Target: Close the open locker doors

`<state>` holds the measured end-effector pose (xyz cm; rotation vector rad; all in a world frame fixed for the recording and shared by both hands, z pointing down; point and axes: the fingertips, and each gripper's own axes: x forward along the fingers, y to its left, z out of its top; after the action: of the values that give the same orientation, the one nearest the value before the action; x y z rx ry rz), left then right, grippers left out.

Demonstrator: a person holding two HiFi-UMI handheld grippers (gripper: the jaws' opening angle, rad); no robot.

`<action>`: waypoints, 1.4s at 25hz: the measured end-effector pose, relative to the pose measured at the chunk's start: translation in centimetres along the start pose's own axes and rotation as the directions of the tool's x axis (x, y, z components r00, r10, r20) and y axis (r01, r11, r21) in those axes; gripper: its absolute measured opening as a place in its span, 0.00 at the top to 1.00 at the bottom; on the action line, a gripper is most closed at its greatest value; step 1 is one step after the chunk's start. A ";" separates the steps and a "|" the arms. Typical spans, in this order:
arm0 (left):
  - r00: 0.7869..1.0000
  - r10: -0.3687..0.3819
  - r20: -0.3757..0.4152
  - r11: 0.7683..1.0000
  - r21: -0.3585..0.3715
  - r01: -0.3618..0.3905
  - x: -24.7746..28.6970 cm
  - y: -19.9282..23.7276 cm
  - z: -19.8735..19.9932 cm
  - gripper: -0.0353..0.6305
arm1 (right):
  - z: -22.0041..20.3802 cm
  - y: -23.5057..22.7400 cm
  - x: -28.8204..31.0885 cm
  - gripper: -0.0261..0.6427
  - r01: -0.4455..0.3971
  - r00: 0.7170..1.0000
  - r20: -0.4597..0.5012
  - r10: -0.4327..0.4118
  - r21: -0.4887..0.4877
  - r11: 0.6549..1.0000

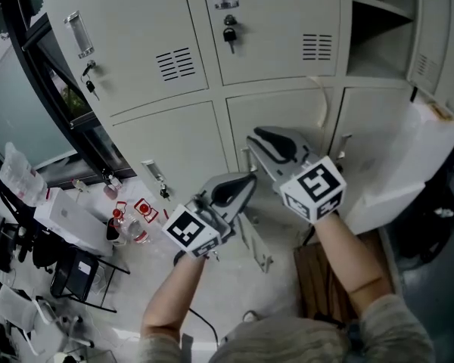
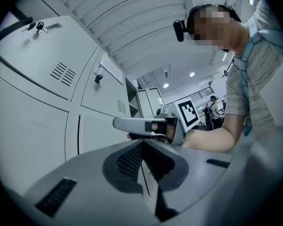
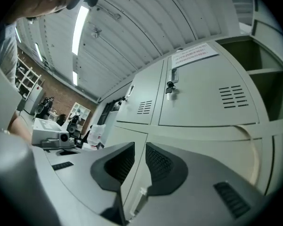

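Observation:
A bank of grey lockers fills the top of the head view, and most doors there are shut. At the top right one compartment stands open with a shelf inside, its door swung out to the right. The same open compartment shows at the right of the right gripper view. My left gripper is shut and empty, in front of a lower door. My right gripper is also shut on nothing, pointing at the seam between two lower doors. It shows in the left gripper view too, as the right gripper.
Keys hang in the locks of the upper doors. A large white object leans out at the lower right; I cannot tell what it is. A brown box sits on the floor below my right arm. Bottles and clutter stand at the left.

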<state>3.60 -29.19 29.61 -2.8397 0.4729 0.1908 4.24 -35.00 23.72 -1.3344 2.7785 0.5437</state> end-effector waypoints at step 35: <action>0.941 0.211 -0.265 0.925 -0.257 -0.280 -9.1 -12.2 -20.0 0.94 | -29.5 18.8 -16.1 0.86 -0.241 0.831 -0.384 0.403 0.405 0.882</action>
<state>0.82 -20.74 53.13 -3.0983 0.9280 -0.0325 4.27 -21.26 59.68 -1.0143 3.2952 -0.3124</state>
